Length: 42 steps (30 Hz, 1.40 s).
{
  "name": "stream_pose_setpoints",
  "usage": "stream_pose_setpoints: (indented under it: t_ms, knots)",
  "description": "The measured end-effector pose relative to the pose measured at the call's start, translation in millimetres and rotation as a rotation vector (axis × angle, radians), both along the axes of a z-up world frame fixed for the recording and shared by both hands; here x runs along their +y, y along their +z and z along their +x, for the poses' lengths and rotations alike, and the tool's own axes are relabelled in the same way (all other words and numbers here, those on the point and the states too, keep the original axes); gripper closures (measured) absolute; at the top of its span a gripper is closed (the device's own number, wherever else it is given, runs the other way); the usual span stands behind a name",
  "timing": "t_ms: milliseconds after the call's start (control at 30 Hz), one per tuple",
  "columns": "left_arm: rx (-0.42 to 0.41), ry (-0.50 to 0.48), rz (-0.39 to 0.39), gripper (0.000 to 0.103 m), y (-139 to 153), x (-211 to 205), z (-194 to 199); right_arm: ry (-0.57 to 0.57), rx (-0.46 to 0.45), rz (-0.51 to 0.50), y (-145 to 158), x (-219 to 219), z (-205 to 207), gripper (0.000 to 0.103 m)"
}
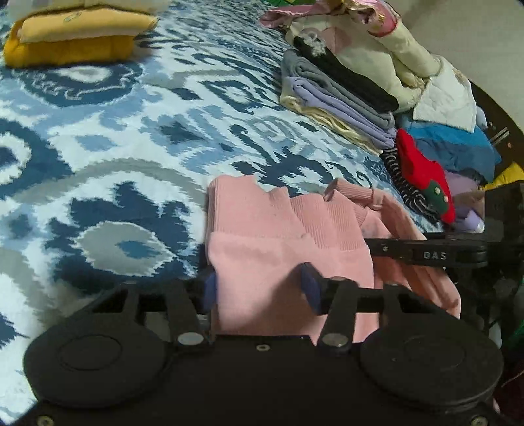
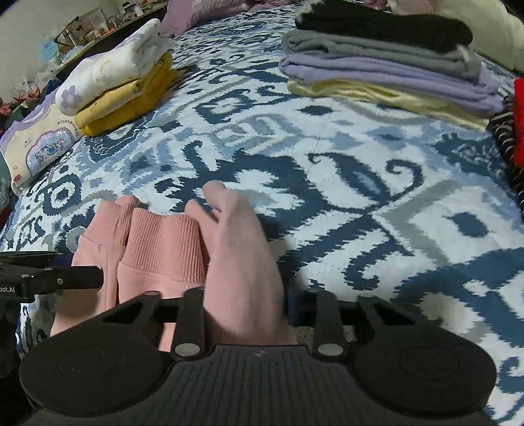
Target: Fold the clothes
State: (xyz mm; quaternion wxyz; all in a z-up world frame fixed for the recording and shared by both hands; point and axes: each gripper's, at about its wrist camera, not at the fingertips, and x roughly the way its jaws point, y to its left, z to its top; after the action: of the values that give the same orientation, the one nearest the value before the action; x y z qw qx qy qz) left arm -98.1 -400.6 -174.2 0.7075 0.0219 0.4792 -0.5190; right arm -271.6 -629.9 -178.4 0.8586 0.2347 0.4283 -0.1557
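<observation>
Left gripper [image 1: 262, 288]: clamped on pink garment [image 1: 281, 249] | Right gripper [image 2: 245, 308]: clamped on same garment's other bunched edge | Garment: on blue-patterned bedspread [image 1: 114, 147], 6 o'clock in both views | Folded stack [image 1: 344, 98]: 2 o'clock, left view | Yellow pile [image 1: 72, 36]: 10 o'clock

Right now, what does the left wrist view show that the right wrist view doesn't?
Left wrist only: a red knitted garment with a green patch, a blue folded garment and a cream padded jacket.
Right wrist only: a white flower-print folded top and a cluttered shelf.
Both: the pink ribbed sweater, each gripper's fingers closed on it, the blue patterned bedspread and the black-grey-lilac folded stack.
</observation>
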Motion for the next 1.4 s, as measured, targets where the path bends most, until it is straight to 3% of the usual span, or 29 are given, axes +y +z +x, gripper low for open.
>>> stream_pose_setpoints:
  t_ms: [100, 200, 467, 767, 900, 1100, 1200, 1233, 1267, 1333, 1367, 1400]
  knots:
    - [-0.027, -0.006, 0.010, 0.094, 2, -1, -1, -0.005, -0.034, 0.015, -5, -1, -3, 0.086]
    - [-0.059, -0.034, -0.005, 0.098, 11, 1, -6, -0.009, -0.069, 0.011, -1, 0, -8, 0.091]
    - [-0.161, -0.080, -0.066, 0.098, 47, -6, -7, -0.049, -0.183, 0.000, 26, -8, -25, 0.093]
    - [-0.250, -0.036, -0.111, 0.098, 76, -36, 34, -0.138, -0.278, -0.036, 49, -47, -20, 0.093]
    - [-0.267, -0.012, -0.112, 0.098, 73, -48, 55, -0.174, -0.300, -0.025, 47, -71, -7, 0.093]
    - [-0.238, 0.031, -0.077, 0.098, 52, -61, 82, -0.202, -0.260, -0.008, 28, -94, 16, 0.093]
    - [-0.217, 0.061, -0.043, 0.097, 38, -62, 89, -0.227, -0.229, 0.002, 17, -99, 21, 0.086]
    - [-0.210, 0.078, -0.028, 0.095, 34, -60, 91, -0.240, -0.220, 0.002, 14, -98, 20, 0.078]
    - [-0.203, 0.094, -0.012, 0.089, 30, -59, 93, -0.257, -0.223, 0.009, 13, -99, 17, 0.062]
    - [-0.203, 0.131, 0.003, 0.068, 25, -54, 97, -0.291, -0.231, 0.012, 13, -99, 8, 0.046]
    - [-0.209, 0.147, 0.001, 0.061, 25, -49, 97, -0.298, -0.234, 0.002, 15, -98, 4, 0.045]
    - [-0.216, 0.157, 0.002, 0.061, 26, -44, 97, -0.305, -0.237, -0.008, 17, -98, -1, 0.045]
